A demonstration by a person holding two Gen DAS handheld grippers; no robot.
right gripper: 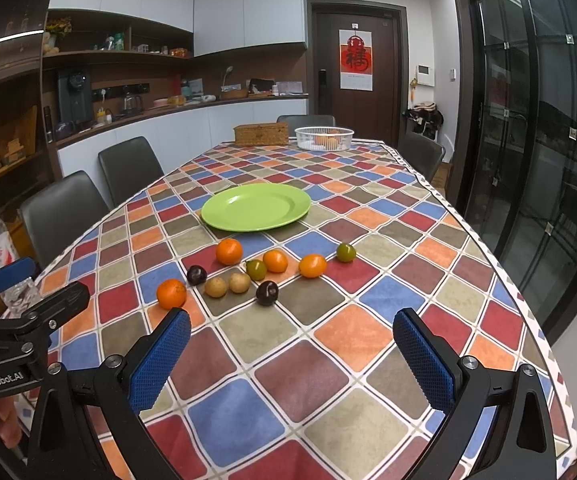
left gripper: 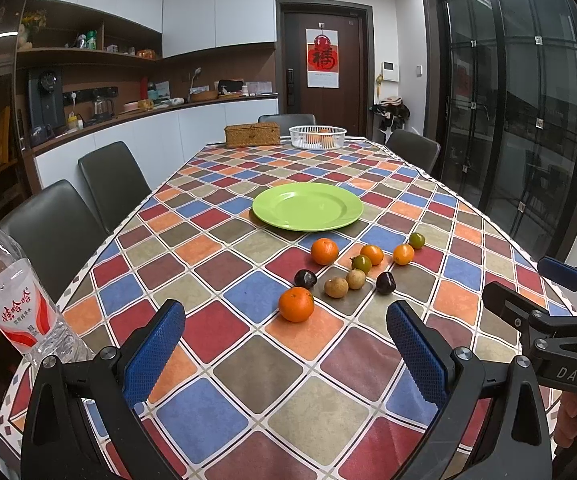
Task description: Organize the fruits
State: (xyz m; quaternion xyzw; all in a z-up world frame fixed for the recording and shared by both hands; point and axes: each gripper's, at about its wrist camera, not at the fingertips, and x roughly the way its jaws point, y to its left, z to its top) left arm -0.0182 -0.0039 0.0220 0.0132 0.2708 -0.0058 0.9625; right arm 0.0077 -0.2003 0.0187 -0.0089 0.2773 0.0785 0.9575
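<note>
Both pairs of jaws stand wide apart and hold nothing: the left gripper (left gripper: 286,344) and the right gripper (right gripper: 292,350) hover side by side over the near end of the table (right gripper: 328,360), which wears a checked cloth of red, blue, orange and grey. Off to the left, at the table's edge, stands a water bottle (left gripper: 12,296). Just beyond the blue pads lies a loose cluster of fruit, each piece resting on the cloth: the nearest orange (left gripper: 296,304), then two dark plums (left gripper: 305,279) (left gripper: 385,282) with two small tan fruits (left gripper: 333,287) (left gripper: 355,279) between them, touching or nearly so. Behind these sit a second orange (left gripper: 324,251), a greenish fruit (left gripper: 361,263) against a small orange one (left gripper: 372,254), another small orange fruit (left gripper: 403,254) and a green one (left gripper: 417,240) farthest right. Past the cluster sits a green plate (left gripper: 307,206), bare. At the far end stand a woven box (left gripper: 252,135) and a white basket (left gripper: 317,136) holding orange fruit.
</note>
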